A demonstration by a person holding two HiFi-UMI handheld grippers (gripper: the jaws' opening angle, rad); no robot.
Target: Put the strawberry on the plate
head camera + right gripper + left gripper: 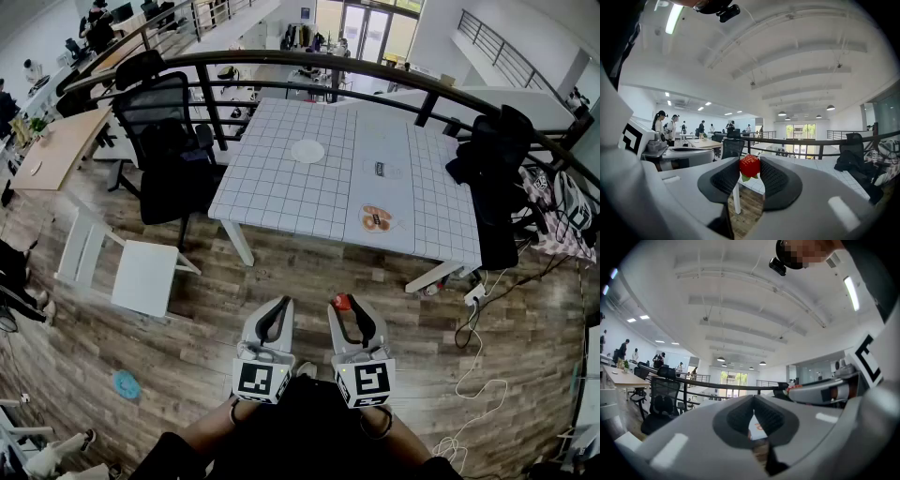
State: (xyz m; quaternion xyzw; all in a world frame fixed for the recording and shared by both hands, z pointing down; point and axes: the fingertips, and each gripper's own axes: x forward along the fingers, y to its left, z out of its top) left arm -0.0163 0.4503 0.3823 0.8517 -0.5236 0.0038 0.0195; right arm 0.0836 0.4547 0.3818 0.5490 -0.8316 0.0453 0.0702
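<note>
I hold the small red strawberry with green leaves gripped in my right tool, my left tool closed and empty, so the carry to the round white plate, well ahead on the white gridded tabletop, is still left.
</note>
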